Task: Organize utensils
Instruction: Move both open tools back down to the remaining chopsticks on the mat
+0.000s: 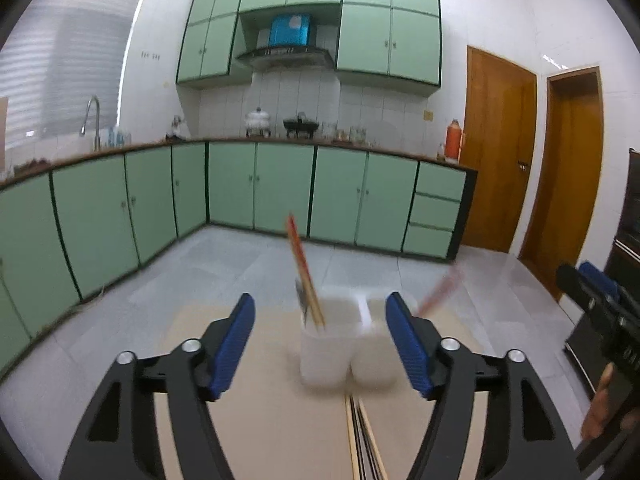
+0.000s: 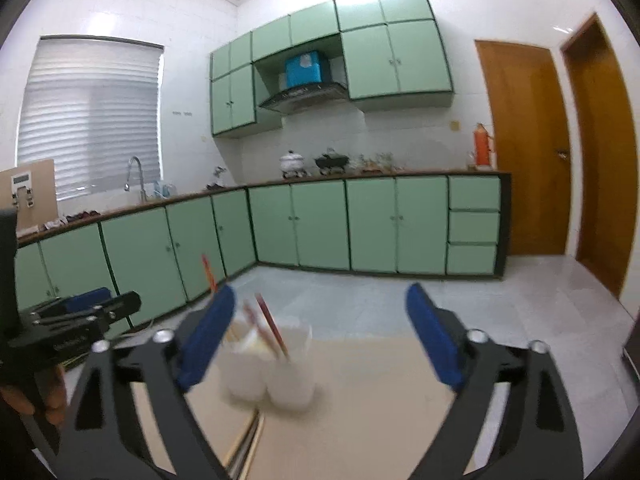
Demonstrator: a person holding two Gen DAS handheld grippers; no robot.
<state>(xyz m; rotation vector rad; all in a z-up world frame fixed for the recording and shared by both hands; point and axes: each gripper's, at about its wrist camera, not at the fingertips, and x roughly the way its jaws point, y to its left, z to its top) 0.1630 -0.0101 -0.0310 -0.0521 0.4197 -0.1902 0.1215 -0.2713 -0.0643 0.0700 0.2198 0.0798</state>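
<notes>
Kitchen setting: pale green cabinets [image 1: 256,188], grey tiled floor [image 1: 240,264], beige bench [image 1: 280,420] in the near field.

Left gripper [image 1: 320,344]: jaws wide apart, blue pads facing inward, nothing between them; held just near of the holder, above the bench.

Right gripper [image 2: 320,336]: jaws wide apart, empty; held near and slightly right of the holder. Its body also shows at the right edge of the left wrist view.

White utensil holder [image 1: 346,344]: two compartments side by side, standing upright on the bench, blurred in both views.

Red chopsticks [image 1: 304,276]: a leaning bundle standing in the left compartment, tips up and tilted left. A second red chopstick [image 1: 438,294], heavily blurred, leans right out of the right compartment.

Loose chopsticks [image 1: 360,440]: dark and pale sticks lying flat on the bench, near of the holder, running toward the camera.

Far field: worktop along the cabinets bearing a white pot [image 1: 258,120], a dark pan [image 1: 302,126] and an orange flask [image 1: 454,140]; tap [image 1: 92,116] at far left below a shuttered window [image 1: 76,64]; extractor hood [image 1: 286,56] with a blue box [image 1: 290,30] above; two wooden doors [image 1: 500,148] at right.
</notes>
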